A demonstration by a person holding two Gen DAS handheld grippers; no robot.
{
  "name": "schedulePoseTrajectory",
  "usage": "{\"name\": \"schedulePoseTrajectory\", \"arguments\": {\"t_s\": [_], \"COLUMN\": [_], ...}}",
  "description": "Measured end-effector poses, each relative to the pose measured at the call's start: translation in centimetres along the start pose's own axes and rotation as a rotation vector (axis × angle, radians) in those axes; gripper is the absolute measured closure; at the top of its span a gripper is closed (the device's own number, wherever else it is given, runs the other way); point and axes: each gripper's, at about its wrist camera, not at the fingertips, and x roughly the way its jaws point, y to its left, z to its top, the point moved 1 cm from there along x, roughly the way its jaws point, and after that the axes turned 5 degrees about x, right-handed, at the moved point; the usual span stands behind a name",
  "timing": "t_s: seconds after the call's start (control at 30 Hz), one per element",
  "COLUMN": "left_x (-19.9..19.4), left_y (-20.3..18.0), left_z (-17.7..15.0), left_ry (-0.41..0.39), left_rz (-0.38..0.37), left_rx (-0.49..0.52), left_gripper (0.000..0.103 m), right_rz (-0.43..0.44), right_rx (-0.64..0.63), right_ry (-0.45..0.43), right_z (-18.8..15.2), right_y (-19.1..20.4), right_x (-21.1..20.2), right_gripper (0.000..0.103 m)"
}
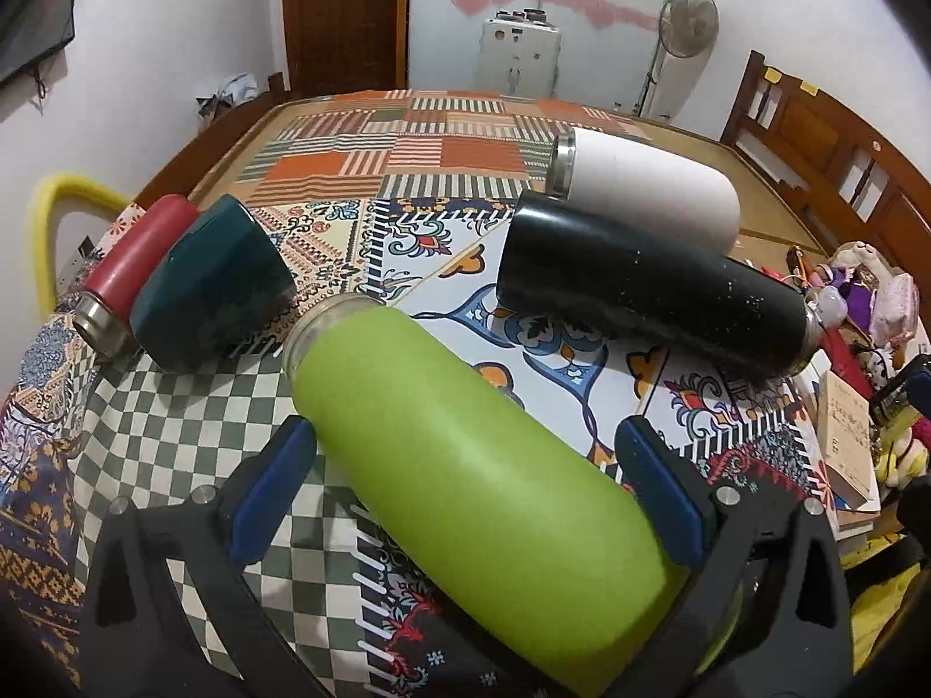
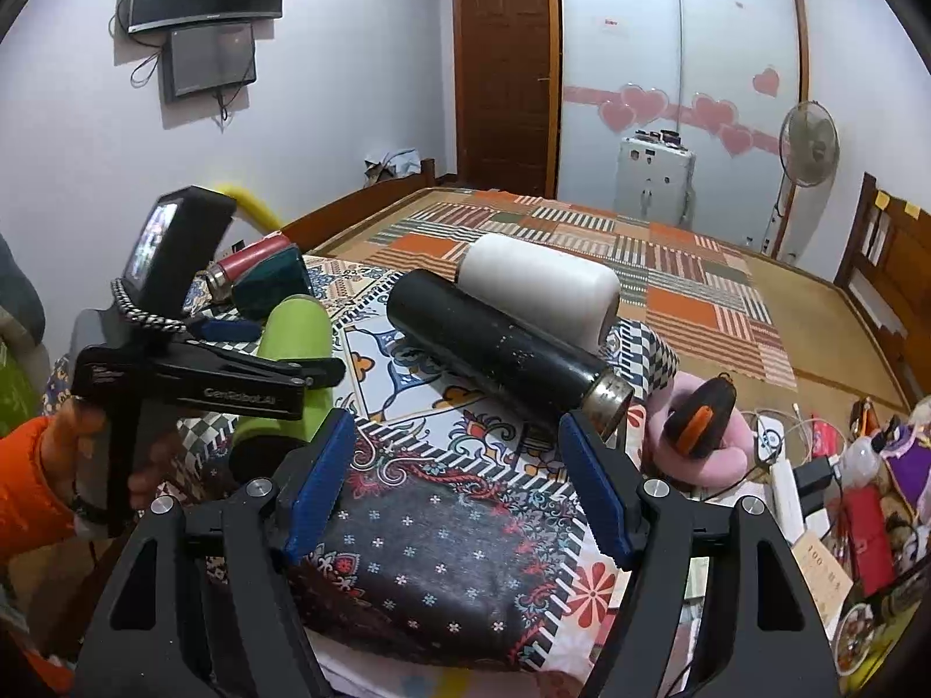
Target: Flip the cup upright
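Several cups lie on their sides on a patterned cloth (image 1: 454,267). A lime green cup (image 1: 465,465) lies between the open fingers of my left gripper (image 1: 465,494), mouth pointing away to the left; the pads do not visibly press it. A black flask (image 1: 646,291), a white cup (image 1: 651,186), a dark green cup (image 1: 209,285) and a red flask (image 1: 139,250) lie beyond. In the right wrist view my right gripper (image 2: 459,477) is open and empty over the cloth (image 2: 442,558), near the black flask's (image 2: 506,360) metal neck. The left gripper (image 2: 273,349) straddles the green cup (image 2: 291,343).
The cloth covers a low table in front of a bed with a patchwork mat (image 1: 442,134). Clutter lies at the right: a pink cushion with a black and orange device (image 2: 698,413), boxes (image 1: 844,430), cables. A fan (image 2: 809,145) and a white appliance (image 2: 657,174) stand behind.
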Motion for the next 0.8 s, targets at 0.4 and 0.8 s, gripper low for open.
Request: {"name": "schedulePoseTrajectory", "arguments": {"t_s": [0.4,0.8], "left_x": [0.1,-0.4], "left_y": [1.2,1.6], "left_z": [0.8,1.2], "left_ry": [0.044,0.157], "left_rz": [-0.162,-0.148], "left_rx": [0.149,0.251], "left_gripper": [0.019,0.032], "right_rz": [0.061,0.086], "right_rx": [0.01,0.038], "right_ry": [-0.021,-0.028], "right_z": [-0.3,0.0], "right_y": [0.4,1.0], "right_x": [-0.2,0.5], "right_gripper": [0.034,0.034]}}
